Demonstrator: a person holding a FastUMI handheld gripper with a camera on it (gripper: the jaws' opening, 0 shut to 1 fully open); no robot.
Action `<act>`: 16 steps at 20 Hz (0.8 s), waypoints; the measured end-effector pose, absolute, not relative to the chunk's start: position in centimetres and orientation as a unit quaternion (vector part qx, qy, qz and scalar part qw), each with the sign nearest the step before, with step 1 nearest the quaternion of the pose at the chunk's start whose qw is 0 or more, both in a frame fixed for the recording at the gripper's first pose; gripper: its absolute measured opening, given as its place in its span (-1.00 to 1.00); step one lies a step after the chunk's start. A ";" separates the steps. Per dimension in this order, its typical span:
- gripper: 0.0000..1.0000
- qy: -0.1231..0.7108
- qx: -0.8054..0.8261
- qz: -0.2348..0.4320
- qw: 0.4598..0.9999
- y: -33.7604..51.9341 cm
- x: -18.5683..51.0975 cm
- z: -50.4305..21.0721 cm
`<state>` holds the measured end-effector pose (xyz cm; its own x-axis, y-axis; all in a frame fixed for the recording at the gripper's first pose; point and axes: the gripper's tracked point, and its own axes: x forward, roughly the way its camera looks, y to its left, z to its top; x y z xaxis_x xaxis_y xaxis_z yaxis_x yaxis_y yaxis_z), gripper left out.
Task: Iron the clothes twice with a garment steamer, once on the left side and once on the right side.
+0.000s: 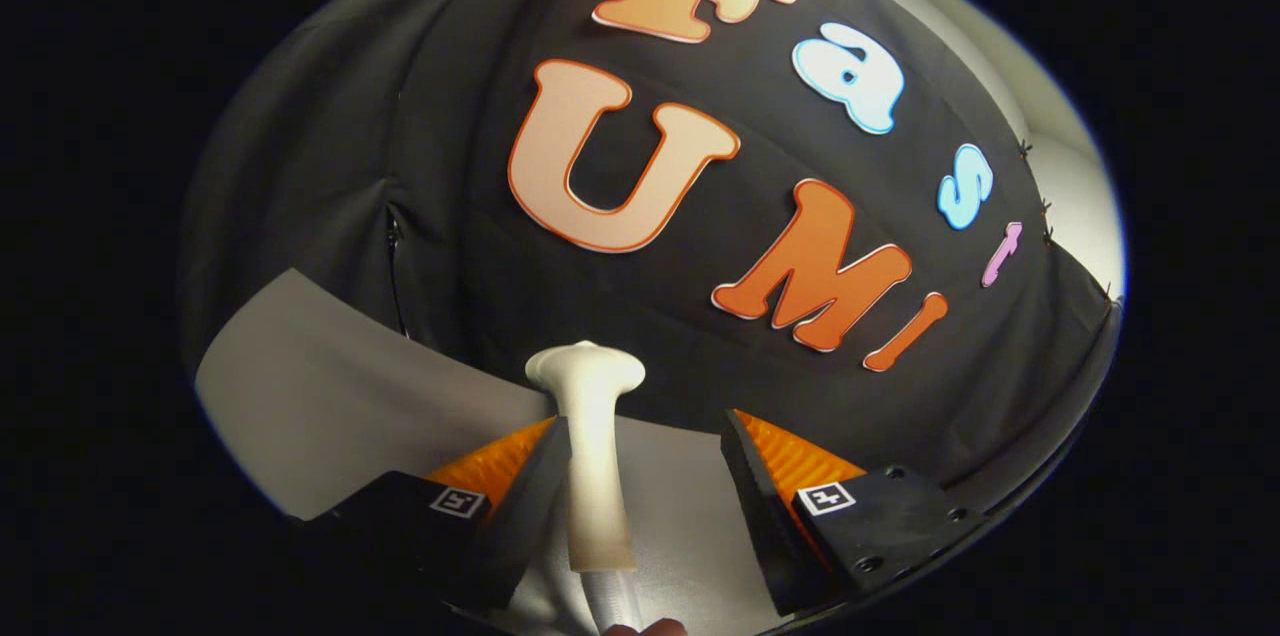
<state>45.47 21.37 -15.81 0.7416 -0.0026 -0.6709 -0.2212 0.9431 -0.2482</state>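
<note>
— Steamer (592, 456)? Upright between the fingers, against the left one, head poking above both.

— Gripper (645, 476)? Spread; right finger well clear of the steamer, so nothing pinched.

— Best move? Centre on the steamer's stem, squeeze squarely, keep vertical above the bench (330, 396).

Your white garment steamer (592, 456) stands upright between the gripper (648, 486) fingers, leaning against the left one, head topmost, right finger apart.

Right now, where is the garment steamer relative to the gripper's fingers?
In the gripper view, the white garment steamer stands upright between the open fingers of the gripper, against the left finger and apart from the right one, above the grey surface.
</note>
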 end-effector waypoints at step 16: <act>0.07 0.478 -0.109 0.078 0.868 23.0 42.9 -22.6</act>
